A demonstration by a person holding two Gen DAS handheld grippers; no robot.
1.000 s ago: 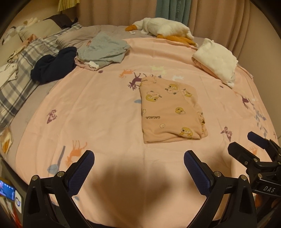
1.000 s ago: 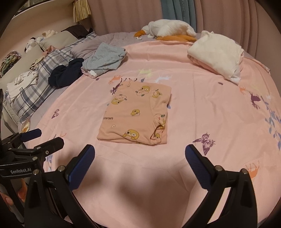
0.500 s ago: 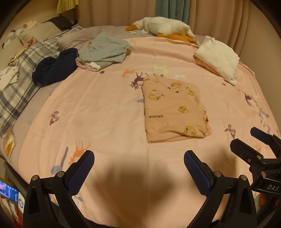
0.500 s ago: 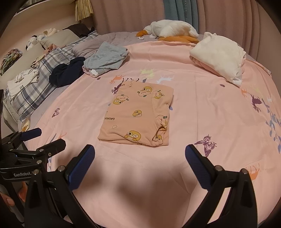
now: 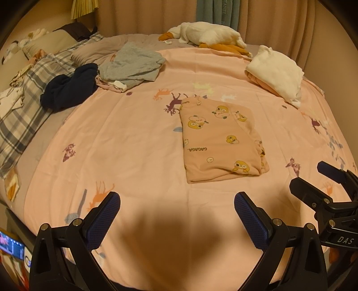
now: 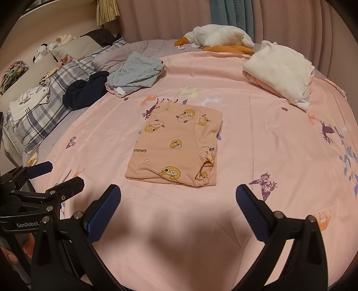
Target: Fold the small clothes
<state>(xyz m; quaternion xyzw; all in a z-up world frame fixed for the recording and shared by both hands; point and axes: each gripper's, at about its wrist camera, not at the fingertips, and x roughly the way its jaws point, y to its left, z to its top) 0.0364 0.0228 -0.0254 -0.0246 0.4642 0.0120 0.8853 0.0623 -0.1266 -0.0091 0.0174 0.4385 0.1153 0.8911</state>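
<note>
- Folded peach garment (image 5: 221,138), soft jersey printed with yellow cartoon ducks and the word "GAGAGA", lies as a neat rectangle near the middle of the bed, on the pink sheet (image 5: 134,138); its right edge bunches into loose layers, so what sits inside the fold cannot be made out.
- Left hand-held gripper (image 5: 176,221) hovers over the sheet's near edge, its blue ribbed pads spread wide and holding nothing; its body is cut off by the frame's bottom.
- Right hand-held gripper (image 6: 179,215) is likewise wide apart and empty, just beside the left one, well short of the garment.
- Behind, a crumpled grey garment (image 5: 132,65) and a dark navy one (image 5: 69,86) lie touching near a plaid pillow (image 5: 26,105).
- A fluffy white folded stack (image 5: 277,71) rests at the far right, a plush goose (image 5: 205,37) by the curtains (image 5: 268,20).
- Dark shadows of the grippers blot the sheet in the foreground.
</note>
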